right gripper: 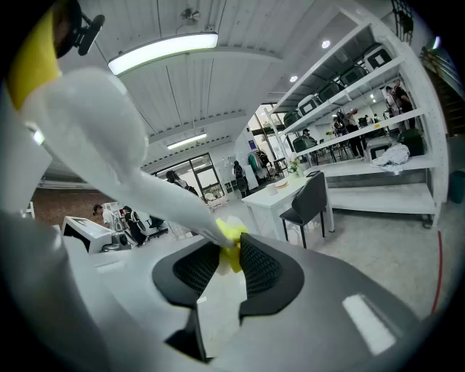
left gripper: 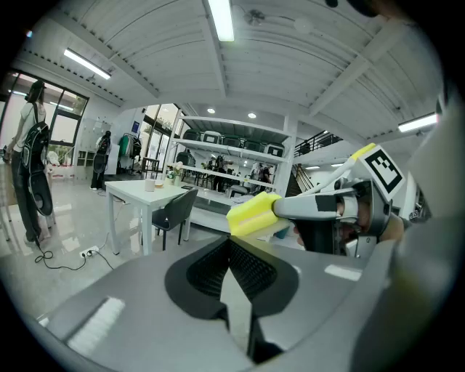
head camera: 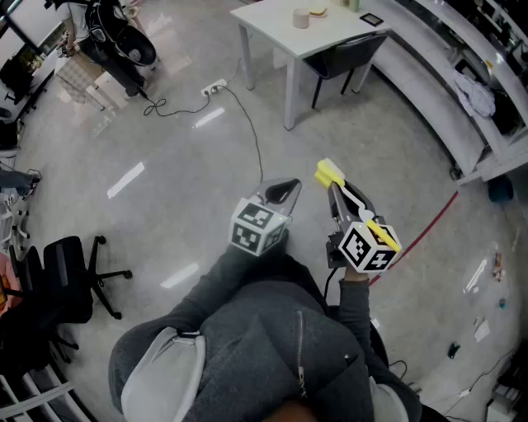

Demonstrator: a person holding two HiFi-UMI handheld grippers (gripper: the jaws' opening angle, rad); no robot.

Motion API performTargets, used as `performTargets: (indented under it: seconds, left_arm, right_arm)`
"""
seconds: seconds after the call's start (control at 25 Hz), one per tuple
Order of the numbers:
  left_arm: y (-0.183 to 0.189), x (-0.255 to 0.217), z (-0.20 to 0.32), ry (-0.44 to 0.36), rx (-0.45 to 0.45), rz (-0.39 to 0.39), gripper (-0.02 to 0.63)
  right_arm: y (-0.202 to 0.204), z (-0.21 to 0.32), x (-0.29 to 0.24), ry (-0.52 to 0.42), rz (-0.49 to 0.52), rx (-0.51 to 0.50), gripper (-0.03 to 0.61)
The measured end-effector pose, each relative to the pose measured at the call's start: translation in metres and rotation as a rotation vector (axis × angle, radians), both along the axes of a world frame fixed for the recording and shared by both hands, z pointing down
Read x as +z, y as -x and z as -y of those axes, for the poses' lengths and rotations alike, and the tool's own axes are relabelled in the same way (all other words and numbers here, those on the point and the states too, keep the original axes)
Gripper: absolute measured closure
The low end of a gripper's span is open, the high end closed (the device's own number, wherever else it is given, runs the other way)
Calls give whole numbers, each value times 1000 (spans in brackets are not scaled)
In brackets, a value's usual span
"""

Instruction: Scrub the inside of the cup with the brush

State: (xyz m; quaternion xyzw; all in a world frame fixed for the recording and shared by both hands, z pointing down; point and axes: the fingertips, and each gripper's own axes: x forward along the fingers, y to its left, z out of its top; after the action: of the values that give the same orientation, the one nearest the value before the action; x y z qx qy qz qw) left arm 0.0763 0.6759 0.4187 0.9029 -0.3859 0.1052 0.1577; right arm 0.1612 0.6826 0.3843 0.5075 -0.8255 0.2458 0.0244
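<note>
Hooded top [head camera: 247, 346]: nearest thing in my head view. It is soft grey fabric with a zip down the front, and both sleeves reach forward.
Left gripper [left gripper: 229, 245]: I read the jaws as fully together. The ribbed black pads meet with nothing between them. The shell is smooth grey, with a black-and-white marker cube [head camera: 257, 227] on its back.
Right gripper [right gripper: 231, 251]: clamped on the brush. The ribbed black pads press on a yellow part sitting between them.
Brush [right gripper: 138, 171]: smooth white plastic handle, thick near the camera and tapering down to the jaws. A blocky yellow spongy head [head camera: 329, 173] juts past the fingertips.
Grippers together: side by side above the floor, near each other but apart. From the left gripper view, the yellow head sits just above and beyond the left jaws.
Cup [head camera: 301, 18]: small, pale and cylindrical, upright around the middle of the tabletop and well apart from both grippers. I cannot see its inside.
Table [head camera: 272, 25]: white, with a flat rectangular top on straight legs.
Chair [head camera: 351, 51]: dark, with a curved back, pushed in at one edge of the table.
Floor [head camera: 165, 206]: glossy pale grey with streaks of reflected light. A thin black cable [head camera: 247, 124] trails across it from a white power strip [head camera: 214, 85].
</note>
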Motion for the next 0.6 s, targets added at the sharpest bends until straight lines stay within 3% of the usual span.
performTargets:
  seconds: [0.32, 0.6]
  left_arm:
    - [-6, 11, 22, 41, 9, -11, 604]
    - [-14, 10, 102, 24, 15, 4, 603]
  right_arm:
    - [1, 29, 3, 5, 3, -9, 486]
    - [-9, 100, 9, 28, 37, 11, 483]
